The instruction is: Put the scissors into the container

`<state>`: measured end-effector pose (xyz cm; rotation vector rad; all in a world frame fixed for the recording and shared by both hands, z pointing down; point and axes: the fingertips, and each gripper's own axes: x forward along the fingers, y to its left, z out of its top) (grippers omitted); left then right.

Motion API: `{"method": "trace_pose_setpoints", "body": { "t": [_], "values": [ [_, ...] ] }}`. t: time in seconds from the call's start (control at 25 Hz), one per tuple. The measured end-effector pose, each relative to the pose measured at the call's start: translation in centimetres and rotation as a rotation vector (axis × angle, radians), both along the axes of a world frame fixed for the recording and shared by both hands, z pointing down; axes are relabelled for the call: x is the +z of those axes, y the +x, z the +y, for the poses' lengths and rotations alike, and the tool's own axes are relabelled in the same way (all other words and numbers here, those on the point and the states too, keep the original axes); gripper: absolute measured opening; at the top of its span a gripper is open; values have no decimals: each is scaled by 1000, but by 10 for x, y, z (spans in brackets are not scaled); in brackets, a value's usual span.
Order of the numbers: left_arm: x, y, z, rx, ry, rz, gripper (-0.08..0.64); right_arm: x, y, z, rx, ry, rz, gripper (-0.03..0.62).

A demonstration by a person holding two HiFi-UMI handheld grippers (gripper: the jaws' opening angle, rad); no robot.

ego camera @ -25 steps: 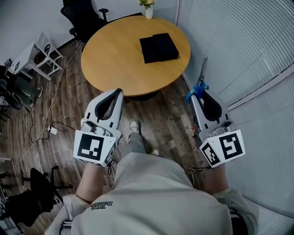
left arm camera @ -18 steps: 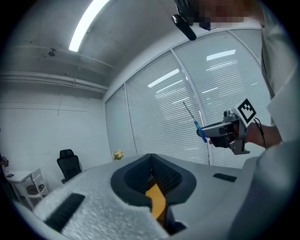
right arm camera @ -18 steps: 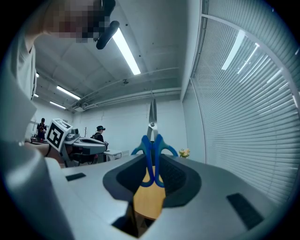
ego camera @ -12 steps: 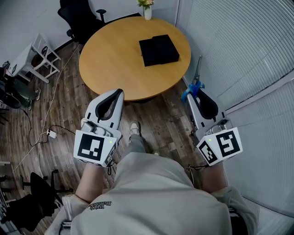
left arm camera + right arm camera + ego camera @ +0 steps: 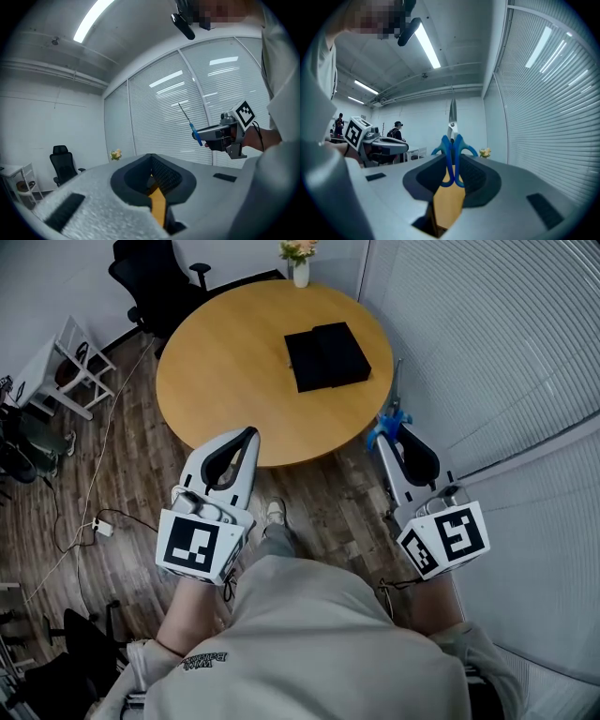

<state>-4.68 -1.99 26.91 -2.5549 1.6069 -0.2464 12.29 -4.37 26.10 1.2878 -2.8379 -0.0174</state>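
Observation:
A black box-shaped container (image 5: 326, 356) lies on the round wooden table (image 5: 225, 362), right of its middle. My right gripper (image 5: 384, 434) hovers off the table's near right edge, shut on the blue handles of the scissors (image 5: 389, 418), whose blades point up and away. In the right gripper view the scissors (image 5: 452, 157) stand upright between the jaws of the right gripper (image 5: 452, 164). My left gripper (image 5: 248, 433) is shut and holds nothing, its tip over the table's near edge. In the left gripper view the left gripper (image 5: 151, 158) is shut, and the scissors (image 5: 191, 125) show at the right.
A vase of flowers (image 5: 298, 261) stands at the table's far edge. A black office chair (image 5: 155, 282) is behind the table, a white rack (image 5: 70, 357) at the left. Cables (image 5: 94, 521) trail on the wooden floor. A wall of blinds (image 5: 487, 334) runs close along the right.
Both grippers have come closer to the table. The right gripper with the scissors has shifted left toward the table's edge. The left gripper's tip now overlaps the near rim.

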Motion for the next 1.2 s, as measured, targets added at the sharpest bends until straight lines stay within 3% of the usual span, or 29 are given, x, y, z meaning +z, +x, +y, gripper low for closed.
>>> {"method": "trace_pose_setpoints", "body": {
  "t": [0.28, 0.52, 1.2],
  "values": [
    [8, -26, -53, 30, -19, 0, 21, 3, -25, -50, 44, -18, -16, 97],
    [9, -46, -93, 65, -64, 57, 21, 6, -63, -89, 48, -42, 14, 97],
    [19, -113, -200, 159, -102, 86, 21, 9, -127, -189, 145, -68, 63, 97]
  ]
}}
